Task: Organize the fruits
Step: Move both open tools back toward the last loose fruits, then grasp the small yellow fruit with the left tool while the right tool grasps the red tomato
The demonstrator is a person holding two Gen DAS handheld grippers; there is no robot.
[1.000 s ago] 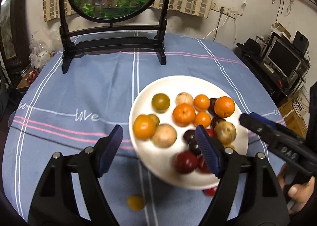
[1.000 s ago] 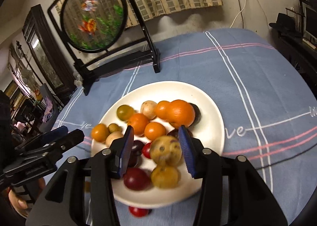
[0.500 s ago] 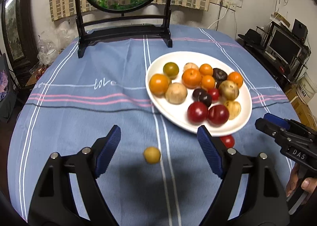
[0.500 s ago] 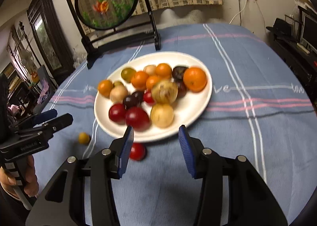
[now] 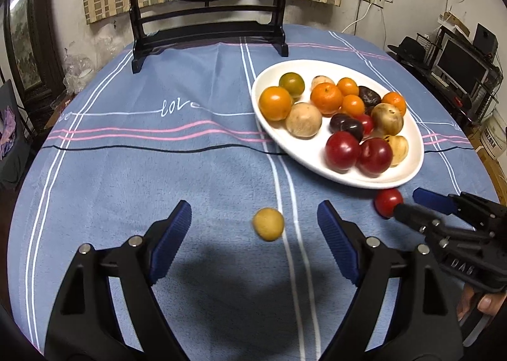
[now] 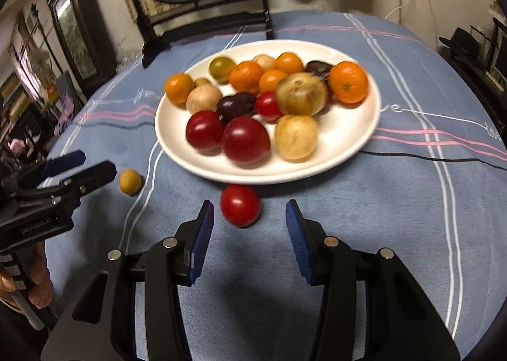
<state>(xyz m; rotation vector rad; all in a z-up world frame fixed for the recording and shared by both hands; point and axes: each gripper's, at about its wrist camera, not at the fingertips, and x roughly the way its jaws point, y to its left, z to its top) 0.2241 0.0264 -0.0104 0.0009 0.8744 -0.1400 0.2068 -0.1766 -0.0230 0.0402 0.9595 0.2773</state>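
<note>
A white plate (image 5: 408, 171) (image 6: 355, 139) holds several oranges, red, dark and tan fruits. A small yellow fruit (image 5: 268, 223) (image 6: 130, 181) lies on the blue cloth, just ahead of my open, empty left gripper (image 5: 254, 228). A red fruit (image 6: 240, 205) (image 5: 387, 201) lies on the cloth by the plate's near rim, just ahead of my open, empty right gripper (image 6: 249, 220). The right gripper also shows in the left wrist view (image 5: 408, 204) beside the red fruit; the left gripper shows in the right wrist view (image 6: 95, 164).
A round fish-painting screen on a black stand (image 5: 209, 28) (image 6: 202, 15) stands at the table's far side. A thin black cable (image 6: 443, 158) crosses the cloth. A desk with monitors (image 5: 459, 66) is off the table's right edge.
Both grippers have pulled back from over the plate toward the near table edge. The yellow and red fruits on the cloth now lie just ahead of the open jaws.
</note>
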